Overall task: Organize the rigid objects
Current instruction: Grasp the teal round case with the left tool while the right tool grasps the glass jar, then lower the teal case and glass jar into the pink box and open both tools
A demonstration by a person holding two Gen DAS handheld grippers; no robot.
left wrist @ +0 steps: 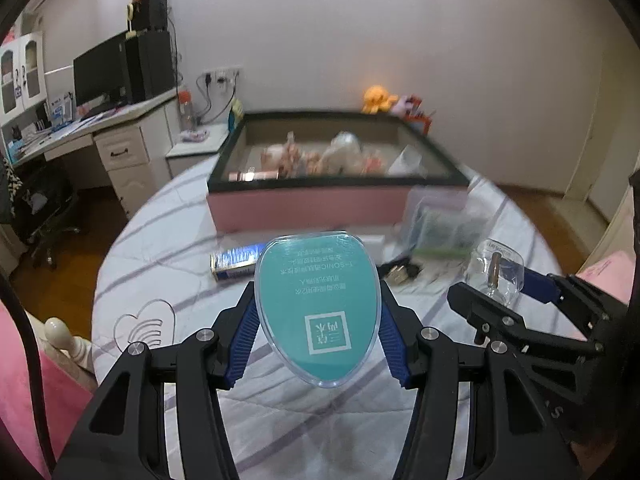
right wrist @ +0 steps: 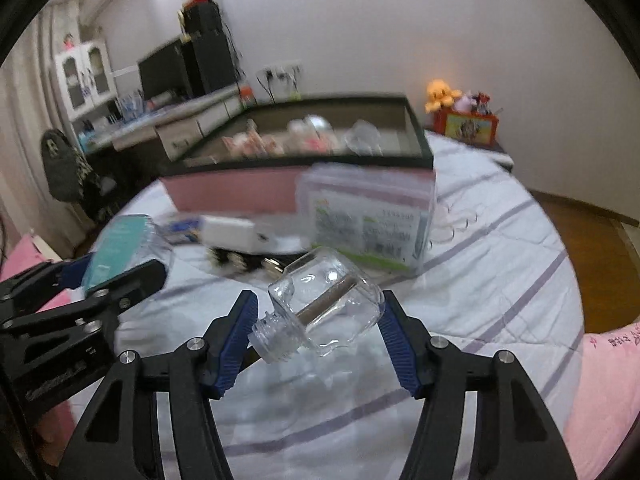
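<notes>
Left gripper (left wrist: 316, 316) pinches teal oval plastic case (left wrist: 316, 308) | right gripper (right wrist: 316, 316) pinches clear glass bottle (right wrist: 320, 308) | carrying step; next, lower both into pink-sided storage box (left wrist: 304, 204).

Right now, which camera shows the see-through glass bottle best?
The right wrist view. There the glass bottle lies tilted, big and central, between the right tool's fingers, neck toward the camera. The left wrist view shows only part of it, small at the right edge, partly behind that tool.
</notes>
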